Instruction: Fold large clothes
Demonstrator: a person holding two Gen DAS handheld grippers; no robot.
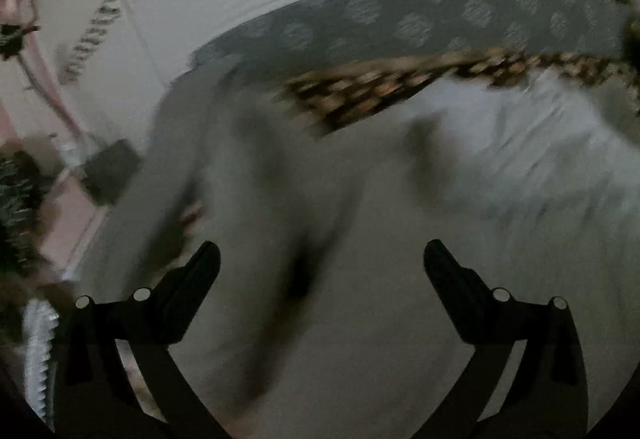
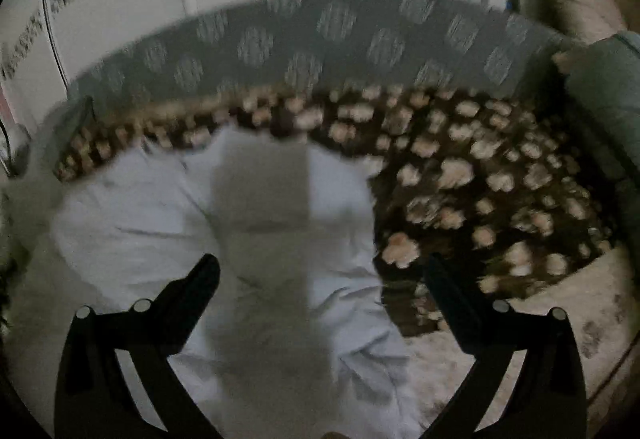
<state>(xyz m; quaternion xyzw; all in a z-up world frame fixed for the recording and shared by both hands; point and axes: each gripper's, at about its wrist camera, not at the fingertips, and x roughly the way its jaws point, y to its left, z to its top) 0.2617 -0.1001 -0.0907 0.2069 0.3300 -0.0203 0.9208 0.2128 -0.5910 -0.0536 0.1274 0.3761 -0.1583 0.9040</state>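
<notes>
both claws, left gripper [image 1: 322, 253] and right gripper [image 2: 322, 265], gape empty; the grey garment [image 2: 276, 239] looks soft and limp, best pinched at corners.

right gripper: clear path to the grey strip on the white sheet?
Probably yes. The right gripper is open and the grey strip runs straight ahead between its fingers on the white sheet, nothing over it. Blur hides the height.
</notes>
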